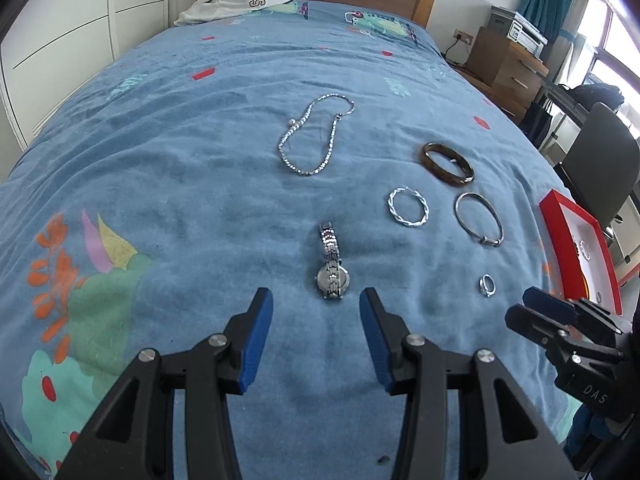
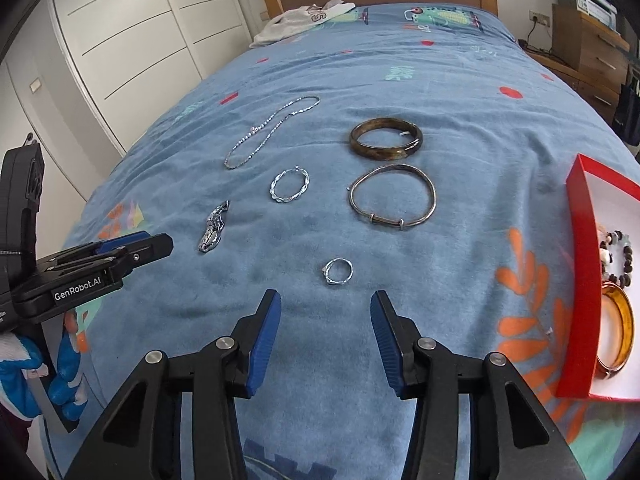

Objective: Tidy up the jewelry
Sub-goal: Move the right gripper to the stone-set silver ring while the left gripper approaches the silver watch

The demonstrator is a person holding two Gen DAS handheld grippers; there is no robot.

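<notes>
While both grippers hang above the blue printed bedspread [image 2: 460, 92] with nothing between their blue pads, each is lined up with one piece. At the bottom of the right wrist view, the right gripper [image 2: 325, 330] is seen released, and the small silver ring [image 2: 338, 271] lies just beyond its tips; it is judged light, stiff and slippery, and is best pinched across its band, pressed slightly into the soft cloth. At the bottom of the left wrist view, the left gripper [image 1: 316, 330] is likewise spread and empty, with the silver metal-link wristwatch [image 1: 332, 268] just ahead; it is judged heavier, its strap limp, so the round case is the place to take hold. Further up, the twisted silver hoop [image 2: 289, 186] and the thin silver bangle [image 2: 394, 196] are laid near each other, then the brown glossy bangle [image 2: 386, 140], probably brittle. Farthest lies the silver chain necklace [image 2: 268, 132], limp and liable to tangle. At the right edge, the red-walled box [image 2: 578, 264] already holds some pieces.
</notes>
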